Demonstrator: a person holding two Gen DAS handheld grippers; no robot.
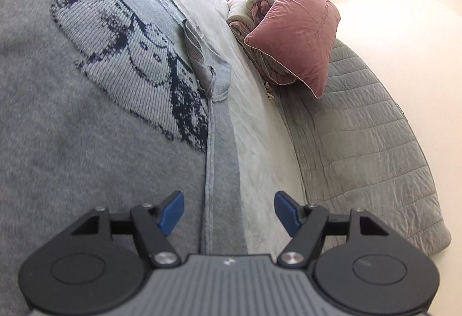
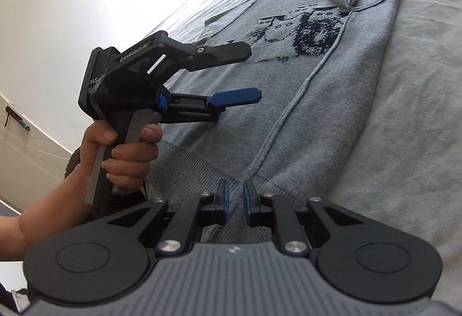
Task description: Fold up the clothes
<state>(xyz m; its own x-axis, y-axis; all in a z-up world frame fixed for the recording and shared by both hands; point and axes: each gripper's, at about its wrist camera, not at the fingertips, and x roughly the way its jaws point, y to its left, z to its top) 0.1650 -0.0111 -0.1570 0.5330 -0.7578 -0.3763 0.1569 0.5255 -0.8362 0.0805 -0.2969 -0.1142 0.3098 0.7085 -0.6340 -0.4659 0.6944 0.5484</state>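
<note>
grey sweater [image 2: 332, 102] with a dark knit pattern lies flat, inside out, on the pale bedsheet [image 2: 418, 85]. left gripper [image 1: 229, 210] hovers over its seam, blue pads spread wide, holding nothing. right gripper [image 2: 236, 204] sits at the near hem, pads nearly together with a narrow gap; whether it pinches fabric i cannot tell. a pink pillow [image 1: 297, 33] rests far right.

White lettering "GenRobot.AI" runs along the upper black arm of the left tool [image 2: 254, 72], seen from the right wrist. Below it, on the same tool's black body, the letters "DAS" show, the rest cut off.
</note>
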